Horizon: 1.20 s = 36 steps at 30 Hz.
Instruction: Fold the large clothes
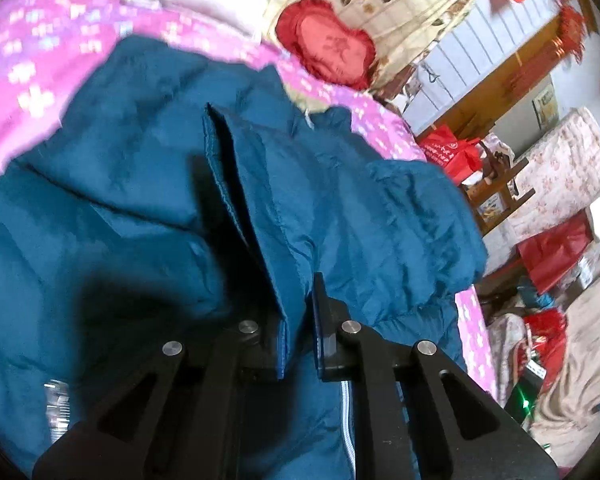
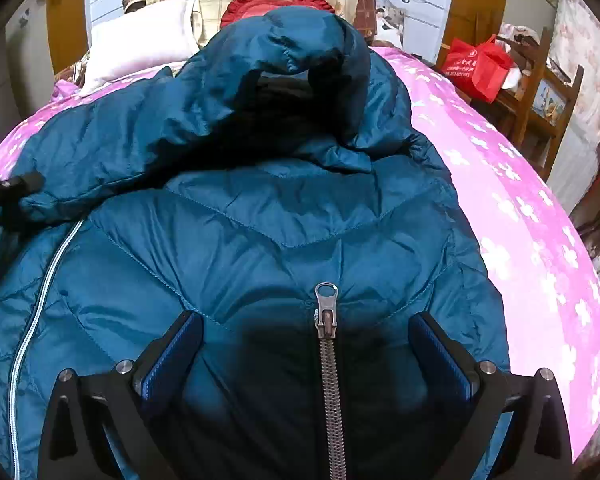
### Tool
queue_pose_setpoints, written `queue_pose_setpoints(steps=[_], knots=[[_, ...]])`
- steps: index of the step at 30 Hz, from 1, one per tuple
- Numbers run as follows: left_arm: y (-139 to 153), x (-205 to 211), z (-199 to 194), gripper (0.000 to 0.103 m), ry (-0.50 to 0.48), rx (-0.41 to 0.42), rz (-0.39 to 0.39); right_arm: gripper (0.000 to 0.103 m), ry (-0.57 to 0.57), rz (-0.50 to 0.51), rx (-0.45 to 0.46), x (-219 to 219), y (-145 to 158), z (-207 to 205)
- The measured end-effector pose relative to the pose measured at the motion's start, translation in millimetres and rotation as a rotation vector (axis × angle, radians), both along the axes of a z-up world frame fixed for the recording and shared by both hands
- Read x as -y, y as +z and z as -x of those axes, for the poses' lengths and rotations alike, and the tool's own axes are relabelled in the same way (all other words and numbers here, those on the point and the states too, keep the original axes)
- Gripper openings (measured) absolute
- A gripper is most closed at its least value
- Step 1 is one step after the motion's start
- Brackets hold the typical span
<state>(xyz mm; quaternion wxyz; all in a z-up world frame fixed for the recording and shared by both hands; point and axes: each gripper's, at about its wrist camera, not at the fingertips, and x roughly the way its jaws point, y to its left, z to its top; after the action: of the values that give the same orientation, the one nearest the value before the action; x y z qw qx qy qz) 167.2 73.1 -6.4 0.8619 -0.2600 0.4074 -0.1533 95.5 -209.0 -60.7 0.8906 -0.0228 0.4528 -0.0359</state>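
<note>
Left gripper (image 1: 300, 308) jaws clamped on a stitched flat hem flap of the teal quilted puffer jacket (image 2: 284, 216). Right gripper (image 2: 306, 340) jaws wide, empty, straddling its metal zipper pull (image 2: 326, 312). Jacket on pink flowered bed sheet (image 2: 520, 208).

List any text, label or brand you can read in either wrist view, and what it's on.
Nothing can be read with confidence.
Red shopping bag: white printed logo and lines, too small and blurred.
Red heart-shaped cushion: faint central motif, unreadable.
Teal quilted puffer jacket: no visible label or brand; its metal zipper pull shows no lettering.
</note>
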Motion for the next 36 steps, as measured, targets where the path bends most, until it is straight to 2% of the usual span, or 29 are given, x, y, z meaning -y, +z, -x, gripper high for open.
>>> queue_pose_setpoints(steps=[3, 6, 8, 11, 12, 15, 16, 18, 19, 20, 21, 22, 23, 24, 26, 28, 29, 30, 31, 32, 33, 36], knots=[[21, -15, -3, 0.009, 0.012, 0.058, -0.053, 0.103, 0.0, 0.002, -0.001, 1, 0, -3], [41, -38, -23, 0.009, 0.049, 0.108, -0.157, 0.103, -0.001, 0.003, -0.002, 2, -1, -5], [45, -55, -41, 0.009, 0.067, 0.098, -0.226, 0.103, -0.001, 0.002, -0.002, 2, -1, -5], [29, -71, -72, 0.01, 0.064, 0.015, -0.275, 0.103, -0.001, 0.001, -0.003, 3, -1, -6], [23, -74, -77, 0.012, 0.058, 0.0, -0.287, 0.103, -0.002, -0.006, -0.005, 4, -1, -6], [6, -76, -86, 0.03, 0.063, -0.046, -0.312, 0.103, 0.003, -0.026, -0.019, 7, 0, -7], [5, -78, -84, 0.034, 0.086, -0.044, -0.317, 0.103, 0.011, -0.028, -0.025, 9, 0, -7], [10, -91, -73, 0.035, 0.167, 0.001, -0.337, 0.101, 0.044, -0.043, -0.052, 14, 8, -7], [18, -96, -69, 0.037, 0.245, 0.026, -0.383, 0.096, 0.045, -0.066, -0.005, 20, 21, -6], [24, -98, -65, 0.038, 0.329, 0.05, -0.426, 0.096, 0.041, -0.082, 0.062, 26, 33, -5], [33, -100, -61, 0.041, 0.41, 0.084, -0.442, 0.096, 0.023, -0.093, 0.152, 35, 51, -7], [40, -98, -60, 0.047, 0.439, 0.117, -0.414, 0.096, 0.004, -0.1, 0.203, 41, 63, -13], [42, -93, -64, 0.049, 0.412, 0.125, -0.365, 0.096, -0.017, -0.115, 0.24, 48, 75, -26], [40, -82, -76, 0.049, 0.328, 0.103, -0.304, 0.096, -0.021, -0.143, 0.258, 52, 85, -42], [32, -57, -97, 0.049, 0.241, 0.059, -0.317, 0.096, 0.042, -0.208, 0.282, 50, 95, -80], [25, -35, -109, 0.049, 0.203, 0.07, -0.384, 0.096, 0.107, -0.232, 0.262, 39, 92, -116], [14, -23, -118, 0.049, 0.188, 0.061, -0.469, 0.096, 0.132, -0.24, 0.253, 35, 85, -132], [-1, -16, -126, 0.049, 0.194, 0.017, -0.555, 0.096, 0.147, -0.246, 0.238, 32, 77, -141], [-13, -12, -132, 0.054, 0.188, -0.023, -0.585, 0.096, 0.159, -0.243, 0.173, 28, 58, -157], [-25, -12, -133, 0.054, 0.168, -0.028, -0.581, 0.096, 0.15, -0.213, 0.06, 25, 33, -173], [-29, -13, -130, 0.054, 0.172, -0.01, -0.591, 0.099, 0.165, -0.184, 0.01, 20, 11, -181], [-38, -9, -115, 0.054, 0.2, 0.027, -0.63, 0.1, 0.192, -0.136, -0.033, 15, 13, -187]])
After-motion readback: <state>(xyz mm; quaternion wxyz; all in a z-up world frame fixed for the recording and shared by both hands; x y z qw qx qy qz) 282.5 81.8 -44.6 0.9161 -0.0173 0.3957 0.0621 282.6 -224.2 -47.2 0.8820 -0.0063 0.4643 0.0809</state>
